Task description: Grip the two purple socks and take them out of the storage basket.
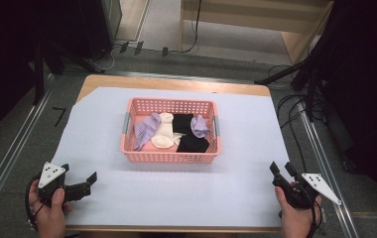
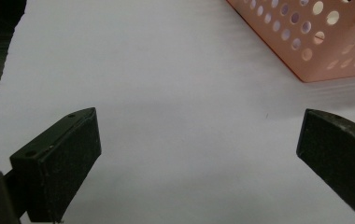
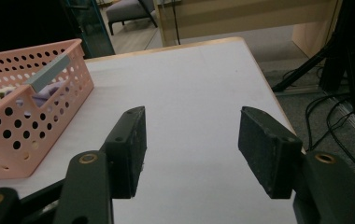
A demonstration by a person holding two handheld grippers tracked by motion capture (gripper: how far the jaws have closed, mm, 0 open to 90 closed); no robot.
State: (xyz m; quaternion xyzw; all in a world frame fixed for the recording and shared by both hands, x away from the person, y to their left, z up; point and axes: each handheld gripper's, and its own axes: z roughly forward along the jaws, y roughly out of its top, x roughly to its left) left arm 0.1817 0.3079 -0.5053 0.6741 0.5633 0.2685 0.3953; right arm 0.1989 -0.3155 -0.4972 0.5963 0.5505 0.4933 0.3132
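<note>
Both hands rest at the bench's near corners, left gripper [image 1: 85, 182] and right gripper [image 1: 282, 172] with fingers spread wide and empty, apparently before a reach to the socks [image 1: 165, 130] in the pink basket [image 1: 169, 156] mid-bench.

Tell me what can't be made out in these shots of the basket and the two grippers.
- Sock count: in the high view the socks overlap in the pink basket, so pairs and lower layers are hidden.
- Basket contents: the left gripper view has just a corner wall; in the right gripper view the wall covers most of them.
- Right gripper: jaws too small in the high view.
</note>
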